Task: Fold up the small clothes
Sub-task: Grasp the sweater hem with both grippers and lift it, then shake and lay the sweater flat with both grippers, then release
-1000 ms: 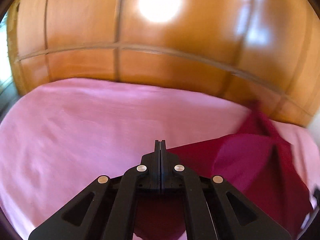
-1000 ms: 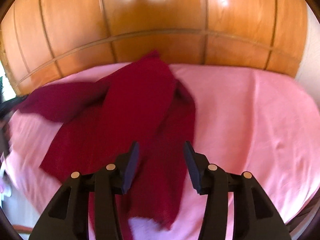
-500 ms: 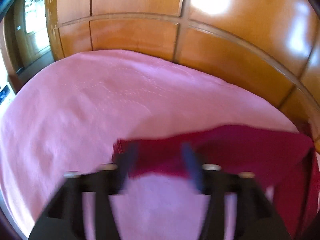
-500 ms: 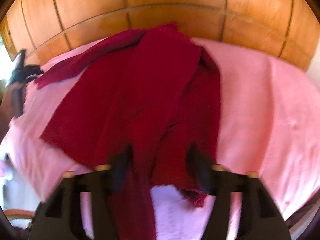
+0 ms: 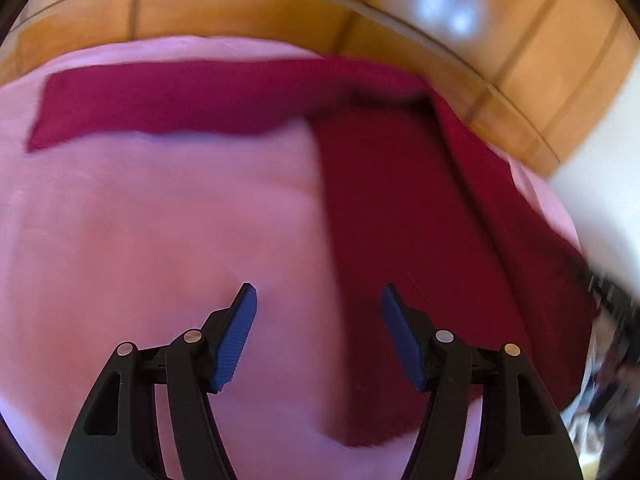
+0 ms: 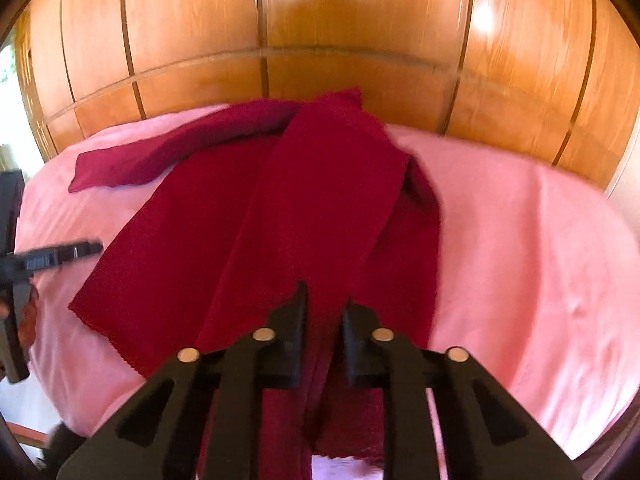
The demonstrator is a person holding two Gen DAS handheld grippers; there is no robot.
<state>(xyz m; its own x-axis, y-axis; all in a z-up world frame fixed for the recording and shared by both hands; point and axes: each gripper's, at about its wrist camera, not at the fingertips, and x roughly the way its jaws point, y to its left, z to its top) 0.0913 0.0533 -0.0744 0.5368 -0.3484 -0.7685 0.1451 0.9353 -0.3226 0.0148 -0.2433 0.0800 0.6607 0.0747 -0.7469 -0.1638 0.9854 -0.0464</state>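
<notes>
The left gripper (image 5: 318, 340) is hovering open beside the red garment (image 6: 320, 208) on the bed (image 6: 520, 240). The right gripper (image 6: 324, 312) is closing around a sleeve strip, jaws not yet fully shut; next, fold it inward.

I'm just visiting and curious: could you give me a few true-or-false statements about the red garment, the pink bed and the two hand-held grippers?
1. The left hand-held gripper is open and holds nothing. True.
2. The garment is blue. False: it is dark red.
3. It lies on a pink bedcover. True.
4. Behind the bed is a brick wall. False: glossy wooden panelling.
5. One sleeve stretches sideways. True.
</notes>
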